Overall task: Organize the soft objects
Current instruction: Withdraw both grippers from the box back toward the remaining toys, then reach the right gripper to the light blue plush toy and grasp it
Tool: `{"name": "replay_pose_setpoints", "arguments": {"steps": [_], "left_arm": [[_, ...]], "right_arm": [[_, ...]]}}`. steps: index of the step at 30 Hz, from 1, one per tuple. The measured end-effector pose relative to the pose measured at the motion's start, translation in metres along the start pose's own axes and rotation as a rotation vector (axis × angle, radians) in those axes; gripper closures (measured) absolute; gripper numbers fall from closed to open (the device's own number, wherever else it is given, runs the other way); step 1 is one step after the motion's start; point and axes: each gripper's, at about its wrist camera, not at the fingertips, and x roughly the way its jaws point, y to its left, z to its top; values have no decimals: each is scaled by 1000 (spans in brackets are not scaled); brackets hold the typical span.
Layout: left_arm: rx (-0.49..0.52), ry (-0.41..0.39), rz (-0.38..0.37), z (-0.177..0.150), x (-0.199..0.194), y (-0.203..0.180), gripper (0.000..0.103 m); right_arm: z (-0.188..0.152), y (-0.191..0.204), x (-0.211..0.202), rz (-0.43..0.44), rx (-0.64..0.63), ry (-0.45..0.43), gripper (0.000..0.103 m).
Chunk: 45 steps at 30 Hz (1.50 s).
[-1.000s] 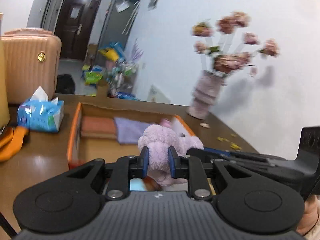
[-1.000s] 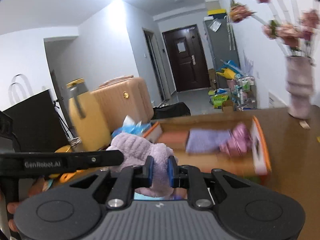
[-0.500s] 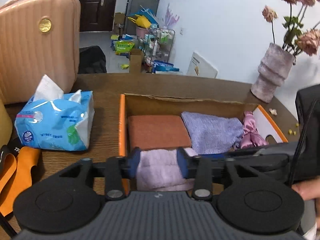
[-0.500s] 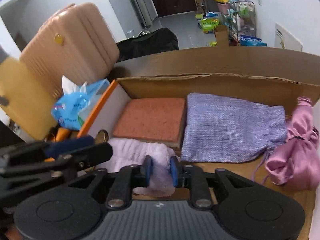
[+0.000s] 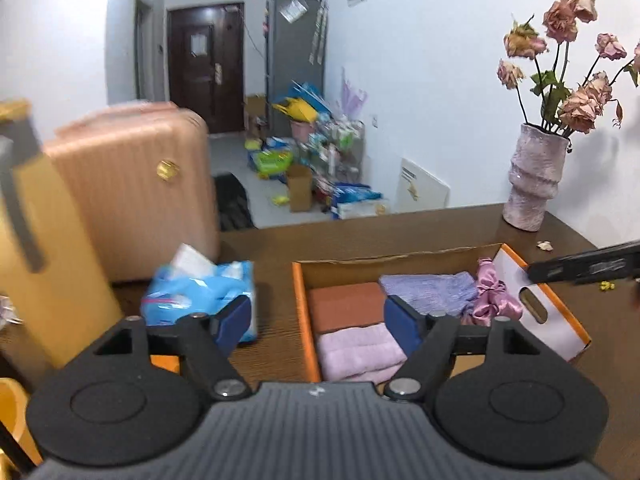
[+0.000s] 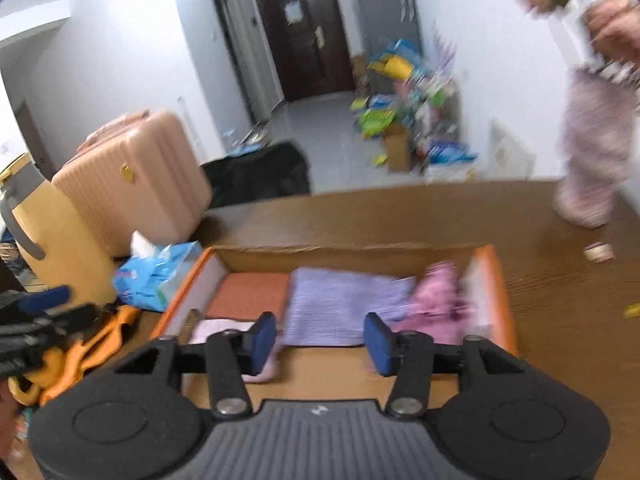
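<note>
An orange-edged cardboard box [image 5: 300, 304] [image 6: 504, 312] sits on the brown table. In it lie a folded light-purple towel [image 5: 358, 354] [image 6: 212, 326] at the front left, a rust-orange cloth [image 5: 346, 308] [image 6: 248, 296] behind it, a lavender bag [image 5: 430, 288] [image 6: 344, 300] and a pink satin pouch [image 5: 492, 300] [image 6: 436, 304]. My left gripper [image 5: 318, 326] is open and empty, above the box's left wall. My right gripper [image 6: 320, 342] is open and empty, above the box's front. The right gripper's finger [image 5: 584, 266] shows at the right edge of the left wrist view.
A blue tissue pack [image 5: 200, 296] [image 6: 154, 276] lies left of the box. A yellow jug [image 5: 44, 280] [image 6: 52, 236] and orange item [image 6: 84, 348] stand further left. A vase of dried roses [image 5: 534, 184] stands at the table's back right. A pink suitcase [image 5: 132, 192] is behind the table.
Both grippers carried the light-purple towel down into the box, opened and let go of it, then pulled back and up. The towel now lies in the box's front left.
</note>
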Motion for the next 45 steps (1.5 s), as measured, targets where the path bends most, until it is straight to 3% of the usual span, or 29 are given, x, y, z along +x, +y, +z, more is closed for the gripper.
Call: {"name": "replay_pose_setpoints", "arguments": {"steps": [1,4,6,16,21,28,31,36,40,45], "left_arm": [[0,-25,18,-2,-12,0,16],[11,-121,77,-9,-47,-3,3],[37,-157,87,-14,-65,-6,2],[-10,-254,89,-31,-129,-22,0],[-83,-226,63,-75,-157,-30,0],[-20,-258,45,-151,-210,-51,0],[-35,-266,25,-188,-236,-58,0],[-59,-251,10,-239,-271,-64,0],[-39,-245,1,-256,-288,-64,0],[-40,-240,3,-258,-287,-64,0]], "right_arm": [[-4,-6,-15,-44,-20,-33,29],[-19,-21,-60,-150,-74,-179,7],[-30,-28,-85,-178,-90,-249,4],[-73,-25,-156,-144,-85,-347,4],[-128,-15,-181,-117,-149,-374,0],[-222,-1,-220,-76,-190,-399,0],[-257,6,-234,-110,-188,-387,0],[-309,15,-261,-97,-142,-385,0],[-342,22,-275,-62,-101,-357,0],[-345,35,-272,-67,-152,-348,0]]}}
